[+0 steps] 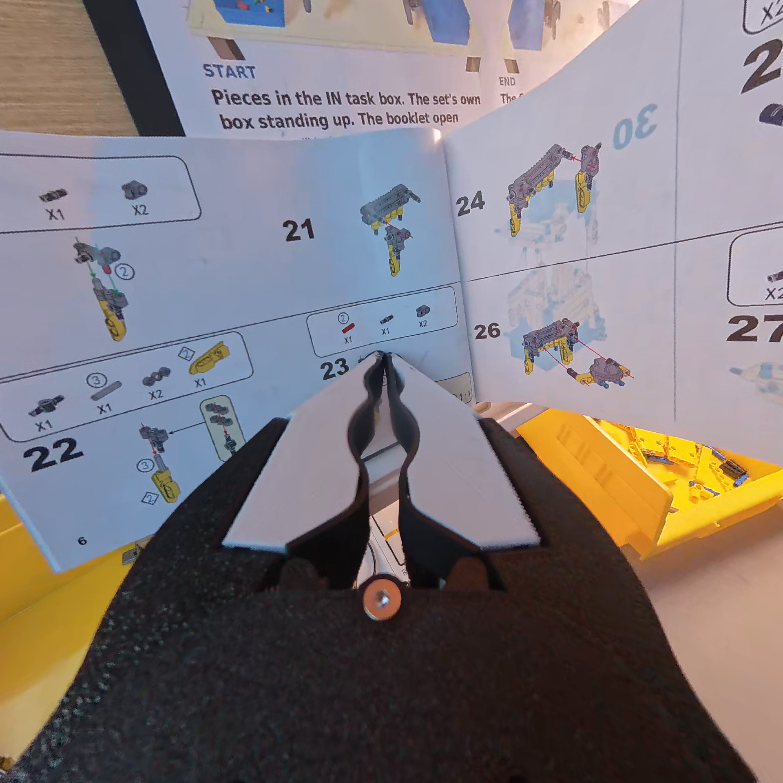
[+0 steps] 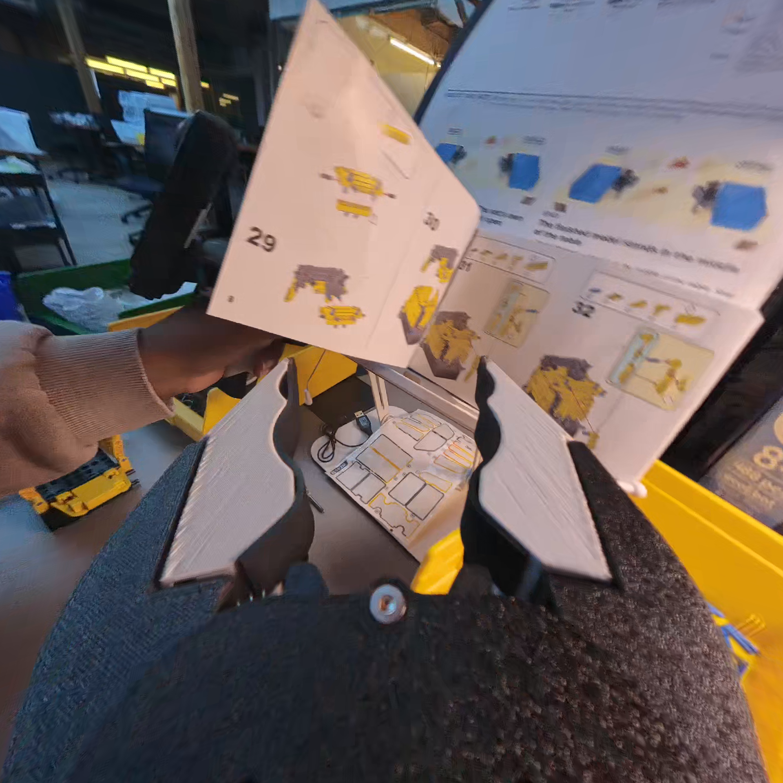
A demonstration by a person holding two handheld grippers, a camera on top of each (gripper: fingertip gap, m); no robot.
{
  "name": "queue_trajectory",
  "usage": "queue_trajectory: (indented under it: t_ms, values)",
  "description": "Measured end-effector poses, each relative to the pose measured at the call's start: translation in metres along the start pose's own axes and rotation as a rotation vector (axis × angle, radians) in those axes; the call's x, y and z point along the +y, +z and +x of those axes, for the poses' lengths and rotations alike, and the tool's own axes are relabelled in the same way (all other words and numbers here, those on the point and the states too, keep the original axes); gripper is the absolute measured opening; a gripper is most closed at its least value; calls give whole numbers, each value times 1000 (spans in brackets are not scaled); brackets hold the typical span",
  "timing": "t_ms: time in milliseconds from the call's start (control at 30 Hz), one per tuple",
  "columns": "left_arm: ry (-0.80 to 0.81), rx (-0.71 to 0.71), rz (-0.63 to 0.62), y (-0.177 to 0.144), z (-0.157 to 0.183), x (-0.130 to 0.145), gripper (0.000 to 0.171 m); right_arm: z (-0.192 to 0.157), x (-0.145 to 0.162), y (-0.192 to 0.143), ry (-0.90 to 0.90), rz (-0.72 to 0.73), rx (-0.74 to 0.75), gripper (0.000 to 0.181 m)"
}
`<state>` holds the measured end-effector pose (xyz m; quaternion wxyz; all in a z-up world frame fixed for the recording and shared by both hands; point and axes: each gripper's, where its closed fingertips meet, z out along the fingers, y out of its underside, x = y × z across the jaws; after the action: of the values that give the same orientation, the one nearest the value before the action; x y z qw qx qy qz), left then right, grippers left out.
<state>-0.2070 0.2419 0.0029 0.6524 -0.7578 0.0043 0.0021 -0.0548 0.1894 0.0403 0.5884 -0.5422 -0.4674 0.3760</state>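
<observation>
Ahead of the left gripper: the left gripper [image 1: 382, 358] had its two fingers drawn together at the tips, which met on the lower edge of an open instruction booklet [image 1: 237, 271]; whether paper lay pinched between them could not be told.
Booklet, left view: a flat left page with numbered building diagrams, and a right leaf [image 1: 572, 262] curling up and toward the camera.
Behind the booklet, left view: a printed sheet [image 1: 339, 97] with photos and text stood upright, its top cut off by the frame.
Right of the left gripper: a yellow bin [image 1: 593, 474] holding small yellow, blue and black building pieces [image 1: 695, 470], partly covered by the curled leaf.
Right gripper: the right gripper [image 2: 383, 373] stood wide open and held nothing, its tips just below the lifted leaf [image 2: 339, 203].
Only in the right view: a person's hand [image 2: 203, 351] in a beige sleeve [image 2: 72, 394] left of the fingers; a sticker sheet [image 2: 406, 466] and a black cable [image 2: 343, 432] on the table between them; a partly built yellow-and-black model [image 2: 80, 487] far left; a yellow bin wall [image 2: 699, 534] on the right.
Hard to make out: the right view was blurred by motion, so the diagrams were smeared; the left gripper was largely hidden behind the leaf; the dark room behind was indistinct.
</observation>
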Motion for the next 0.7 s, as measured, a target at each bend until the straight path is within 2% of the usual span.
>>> queue_trajectory:
  t_ms: [67,100,167,267,367,467,567,700]
  values:
    - [4,-9,0,0,0,0,0,-24,-6,22,-126,-41,24,93]
    - [5,-13,1,0,0,0,0,-28,-6,34,-181,-59,67,91]
    - [18,-16,2,-1,0,0,0,-19,-12,50,-249,-38,189,64]
    - [52,-1,-12,-4,1,3,0,28,-9,48,-272,-42,370,26]
    - [84,2,-23,-8,-2,6,0,84,18,32,-161,-103,460,27]
    - [70,-9,0,-12,-1,1,0,126,49,22,-156,-186,504,27]
    - [136,-7,117,-18,16,-21,0,144,67,25,-184,-253,486,36]
    - [246,51,85,-8,49,-24,0,154,58,30,-225,-260,471,44]
